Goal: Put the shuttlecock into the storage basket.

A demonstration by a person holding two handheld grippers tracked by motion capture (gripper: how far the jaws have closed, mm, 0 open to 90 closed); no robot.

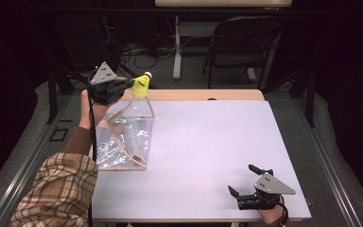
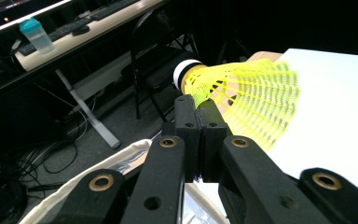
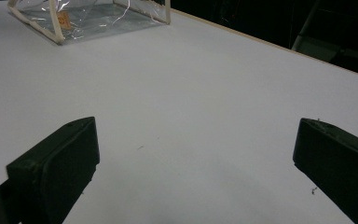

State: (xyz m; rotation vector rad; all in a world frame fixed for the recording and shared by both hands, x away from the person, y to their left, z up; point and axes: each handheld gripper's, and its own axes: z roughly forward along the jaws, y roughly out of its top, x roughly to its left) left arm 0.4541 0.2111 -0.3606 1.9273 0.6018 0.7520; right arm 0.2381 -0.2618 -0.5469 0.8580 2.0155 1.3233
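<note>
At the far-left corner of the white rectangular worktop [image 1: 208, 142], your left gripper [image 1: 123, 84] hangs above the clear plastic pouch with cream fabric trim [image 1: 125, 137]. Its jaws are fully closed and pinch the yellow mesh-skirted shuttlecock with a white cap [image 1: 142, 84] at the rim of its skirt. In the left gripper view the two pads meet face to face, with the shuttlecock [image 2: 242, 100] lying beyond them, its cap pointing away toward the dark floor and its skirt flaring over the worktop [image 2: 335, 107]. The shuttlecock sits above the pouch's peaked top edge and off the worktop surface.

The pouch stands near the left edge, its base close to that border. To the right of the pouch, the worktop surface runs bare to the right border and to the near border. A strip of bare wood [image 1: 203, 94] shows along the far border. Beyond it stand a black folding chair [image 1: 238, 47] and a grey desk leg [image 1: 177, 47].

Your left forearm, in a plaid sleeve [image 1: 59, 189], comes up along the left border, with the hand raised and the gripper pointing to the right, roughly level.

Your right gripper [image 1: 243, 182] rests low at the near-right corner, close to the near border, with the hand behind it. Its jaws stand wide apart with nothing between them. In the right gripper view they frame bare worktop [image 3: 191, 116], with the pouch [image 3: 88, 18] well apart at the upper left.
</note>
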